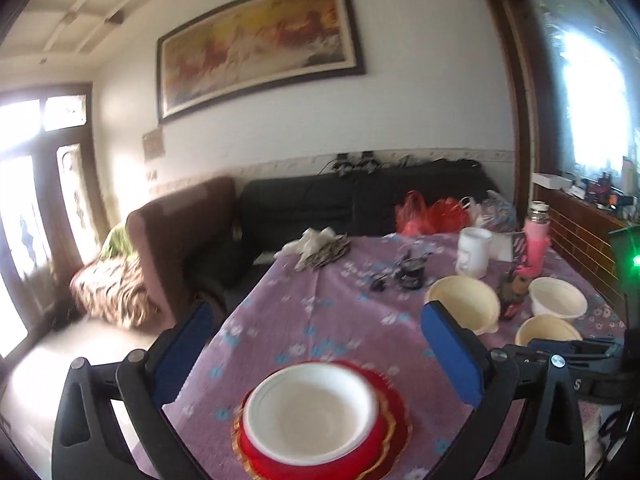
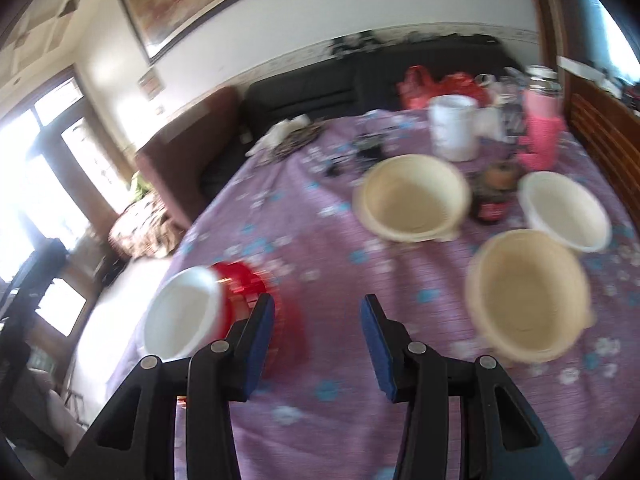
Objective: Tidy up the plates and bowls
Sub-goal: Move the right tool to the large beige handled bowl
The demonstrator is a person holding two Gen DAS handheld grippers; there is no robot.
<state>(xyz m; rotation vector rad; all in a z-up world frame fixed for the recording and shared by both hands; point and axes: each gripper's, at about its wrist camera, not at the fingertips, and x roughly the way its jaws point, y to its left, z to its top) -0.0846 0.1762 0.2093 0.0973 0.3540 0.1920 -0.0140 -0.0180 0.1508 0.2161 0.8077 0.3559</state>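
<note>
From the left wrist camera, the left gripper [image 1: 324, 344] hangs above the near end of a table covered in a purple flowered cloth [image 1: 320, 292]. Its blue-padded fingers [image 1: 452, 354] are spread wide and grip nothing. Below and between them, closer to the camera than the fingertips, a white bowl [image 1: 310, 412] sits in a red bowl [image 1: 280, 454], which rests on a red plate [image 1: 394, 396] with a gold edge. Farther right, outside the right finger, stand two cream bowls [image 1: 464, 304] [image 1: 548, 330] and a white bowl [image 1: 558, 300], with a small dark bottle [image 1: 512, 292] among them. A white tub [image 1: 474, 252] and a pink flask [image 1: 536, 240] stand behind.

From the right wrist camera, blurred by motion, the right gripper [image 2: 318, 320] has its jaws parted and empty over bare cloth [image 2: 320, 240]. The white-in-red bowl stack [image 2: 188, 316] lies left of the left finger, partly hidden by it. A cream bowl [image 2: 528, 300] lies to the right of the right finger, apart from it. Beyond are another cream bowl [image 2: 416, 198], a white bowl [image 2: 564, 210] and the dark bottle [image 2: 494, 192] between them.
</note>
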